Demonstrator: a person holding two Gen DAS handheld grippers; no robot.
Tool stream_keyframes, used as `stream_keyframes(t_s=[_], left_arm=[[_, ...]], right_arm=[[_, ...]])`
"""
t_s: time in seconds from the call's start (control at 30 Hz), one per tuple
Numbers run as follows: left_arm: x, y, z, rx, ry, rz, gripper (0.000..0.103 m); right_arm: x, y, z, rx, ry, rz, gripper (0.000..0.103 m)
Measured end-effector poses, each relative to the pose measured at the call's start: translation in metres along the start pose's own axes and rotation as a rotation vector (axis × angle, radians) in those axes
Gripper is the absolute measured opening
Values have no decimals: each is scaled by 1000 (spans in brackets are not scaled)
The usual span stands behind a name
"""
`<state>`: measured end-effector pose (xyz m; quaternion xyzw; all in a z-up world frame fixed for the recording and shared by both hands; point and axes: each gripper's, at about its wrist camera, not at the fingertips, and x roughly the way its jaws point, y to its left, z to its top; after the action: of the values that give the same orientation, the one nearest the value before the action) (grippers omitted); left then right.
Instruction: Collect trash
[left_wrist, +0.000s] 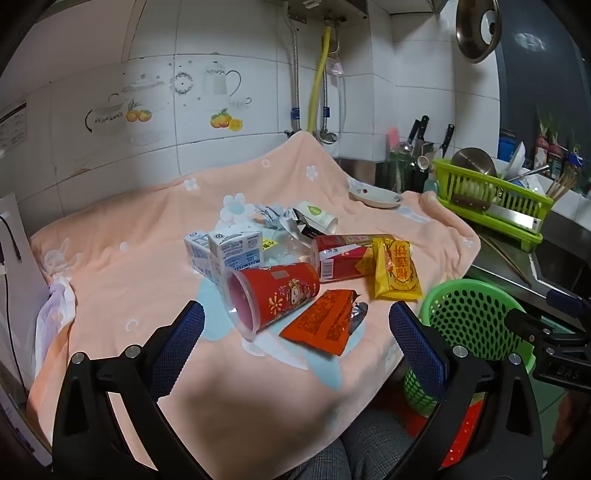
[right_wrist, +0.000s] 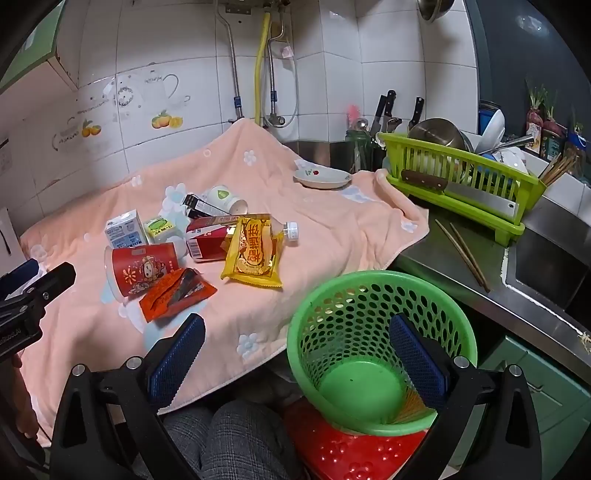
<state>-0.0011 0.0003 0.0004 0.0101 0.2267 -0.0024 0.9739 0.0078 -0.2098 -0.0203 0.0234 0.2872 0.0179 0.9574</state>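
Left tool (left_wrist: 295, 325): jaws spread wide, nothing between the blue pads, hanging above the near edge of the peach flowered cloth (left_wrist: 122, 258) that covers the table. Pointed down toward the litter pile.

Right tool (right_wrist: 295, 343): also wide open and empty. Its right finger sits in front of the green basket (right_wrist: 369, 291); its left finger is over the cloth's near hem.

Trash, left wrist view, centre of frame: red paper cup (left_wrist: 280, 291) lying on its side, mouth toward lower left. Orange-red wrapper (left_wrist: 325, 321) just right of the cup, torn end showing foil. Yellow snack packet (left_wrist: 395, 273) to the right, lying partly over a red carton (left_wrist: 340, 262). Two small white milk cartons (left_wrist: 225, 251) behind the cup, touching each other. A white paper cup (left_wrist: 317, 216) tipped over at the back of the pile, beside crumpled foil.

In the right wrist view a clear bottle with a white cap (right_wrist: 291, 229) pokes out from behind the yellow packet.

Basket: lower right of the right wrist view, off the table's near corner, tilted toward the camera on a red stool (right_wrist: 351, 454); something yellow-striped lies low against its inner wall.

Upper right: small dish (right_wrist: 321, 177) on the cloth, green dish rack (right_wrist: 461, 173) with a cleaver, chopsticks (right_wrist: 461, 251) on the steel counter.
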Motion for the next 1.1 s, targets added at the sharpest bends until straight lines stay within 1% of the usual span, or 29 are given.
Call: stream_keyframes(t_s=[0.07, 0.1, 0.2, 0.23, 0.3, 0.37, 0.4, 0.6, 1.1], left_arm=[[0, 0, -1, 2, 3, 5, 98], [-4, 4, 5, 1, 3, 8, 98], [-7, 4, 9, 8, 7, 9, 98], [-6, 6, 6, -8, -3, 4, 98], [-6, 3, 8, 0, -2, 3, 98], [-7, 4, 9, 4, 0, 2, 98], [-4, -1, 4, 8, -2, 7, 98], [-3, -1, 5, 2, 3, 5, 98], [0, -2, 4, -11, 11, -1, 98]], right_arm=[[0, 0, 0, 3, -4, 4, 97], [0, 0, 0, 2, -3, 3, 97], [-1, 0, 0, 0, -3, 1, 97], [-1, 0, 0, -1, -4, -1, 97], [-1, -2, 0, -3, -4, -4, 97], [0, 5, 1, -4, -7, -4, 97], [0, 5, 1, -4, -8, -5, 97], [-5, -1, 2, 2, -16, 1, 97], [-5, -2, 2, 3, -17, 0, 97]])
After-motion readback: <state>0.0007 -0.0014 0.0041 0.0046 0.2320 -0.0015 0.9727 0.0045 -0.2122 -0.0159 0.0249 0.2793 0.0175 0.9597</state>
